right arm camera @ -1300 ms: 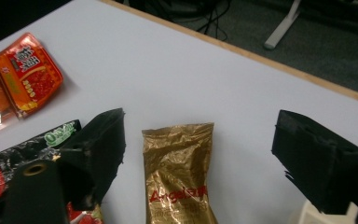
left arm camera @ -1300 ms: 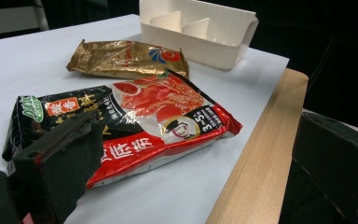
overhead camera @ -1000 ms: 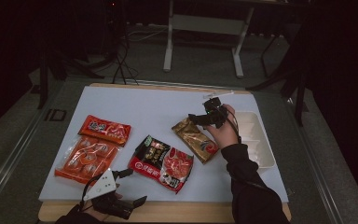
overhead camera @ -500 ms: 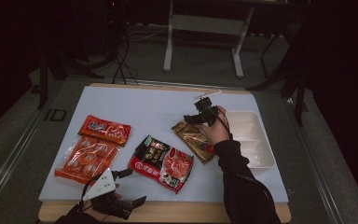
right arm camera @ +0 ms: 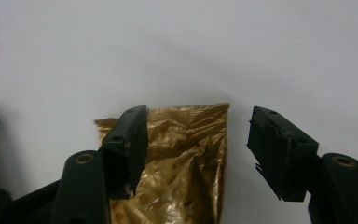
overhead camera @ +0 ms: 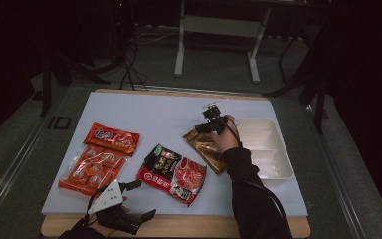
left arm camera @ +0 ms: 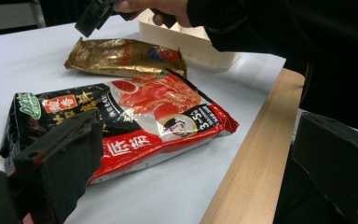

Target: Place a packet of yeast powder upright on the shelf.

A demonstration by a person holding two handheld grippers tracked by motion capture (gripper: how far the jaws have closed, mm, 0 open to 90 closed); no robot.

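Crinkled glossy gold foil packet (right arm camera: 186,158) on smooth matt white tabletop (right arm camera: 177,51)

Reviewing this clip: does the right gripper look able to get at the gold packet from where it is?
Probably yes. The right gripper, whose jaws have just been closing, hangs open over the gold packet's far end, with nothing in between.

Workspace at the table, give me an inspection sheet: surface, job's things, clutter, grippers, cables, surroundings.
Surface: pale sheet on a wooden table.
Job's things: gold packet lying flat beside the white tray.
Clutter: black-and-red packet, orange packet, clear pack of orange rounds.
Grippers: right gripper open, jaws just been closing, astride the gold packet's end, pads not pressing; left gripper open at the table's near edge.
Cables: one trails along the right sleeve.
Surroundings: dark floor, white stand beyond the table.
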